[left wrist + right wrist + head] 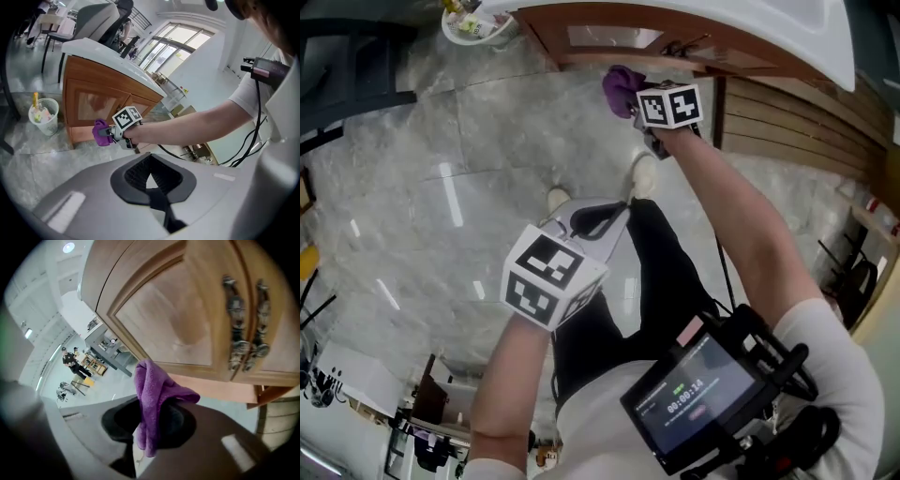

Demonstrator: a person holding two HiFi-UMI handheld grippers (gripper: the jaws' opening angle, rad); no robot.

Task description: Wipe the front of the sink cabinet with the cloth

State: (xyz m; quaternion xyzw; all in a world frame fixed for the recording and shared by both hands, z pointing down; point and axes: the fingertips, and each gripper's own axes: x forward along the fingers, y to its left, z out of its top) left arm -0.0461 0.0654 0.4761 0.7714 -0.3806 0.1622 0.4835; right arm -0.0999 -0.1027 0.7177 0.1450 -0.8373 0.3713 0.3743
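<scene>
Clearly the right gripper (145, 427) has its jaws closed on the purple cloth (152, 394), a soft, nubbly terry bunched into a thick fold that stands up above the jaws while a loose tail hangs down between them. It is held out low at the sink cabinet (178, 310), whose front is warm, smooth wood with arched raised-panel doors; whether the cloth touches the wood cannot be told. Two ornate metal handles (234, 319) stand side by side where the doors meet. From the head view the cloth sits just under the cabinet's lower edge, beneath the curved white countertop (741, 23). The left gripper (154, 187) is held back, well apart from the cabinet, its dark ribbed jaws together with nothing between them. Left of the cabinet a round white mesh bin (43, 116) stands on the glossy grey marble floor (441, 187).
</scene>
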